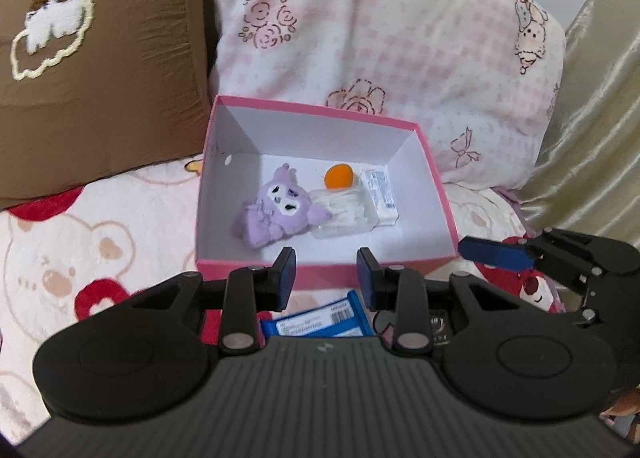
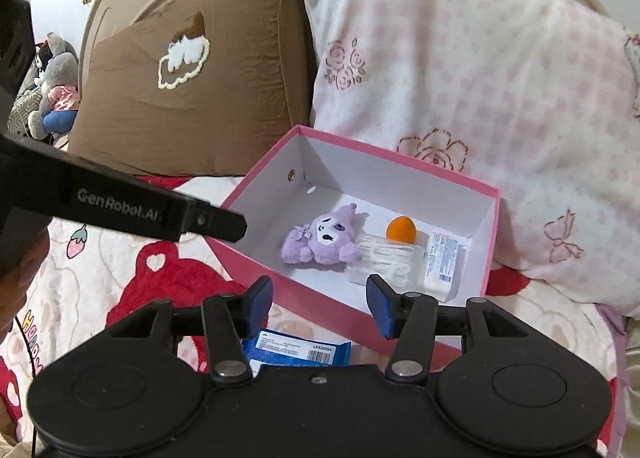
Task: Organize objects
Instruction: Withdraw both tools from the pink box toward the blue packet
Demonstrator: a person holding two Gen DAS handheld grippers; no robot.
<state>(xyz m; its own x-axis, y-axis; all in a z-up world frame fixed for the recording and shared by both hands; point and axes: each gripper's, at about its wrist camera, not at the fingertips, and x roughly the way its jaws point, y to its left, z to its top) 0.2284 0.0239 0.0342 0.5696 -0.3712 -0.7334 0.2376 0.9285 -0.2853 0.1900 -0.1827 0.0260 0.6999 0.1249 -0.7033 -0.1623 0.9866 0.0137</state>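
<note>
While both grippers' fingers (image 1: 286, 278) (image 2: 380, 308) hang apart and empty, we should lower onto the blue packet (image 2: 298, 350) before the pink box (image 2: 490, 246).

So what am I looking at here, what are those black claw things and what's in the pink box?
Those are two hand-held grippers, each with a camera looking along its fingers. One picture is from the left gripper, the other from the right gripper. Both are open and hold nothing. They hover over a bed with pillows. The pink box holds a purple plush toy, an orange ball, a clear pack of white string and a white packet. A blue packet lies on the blanket outside the box.
</note>
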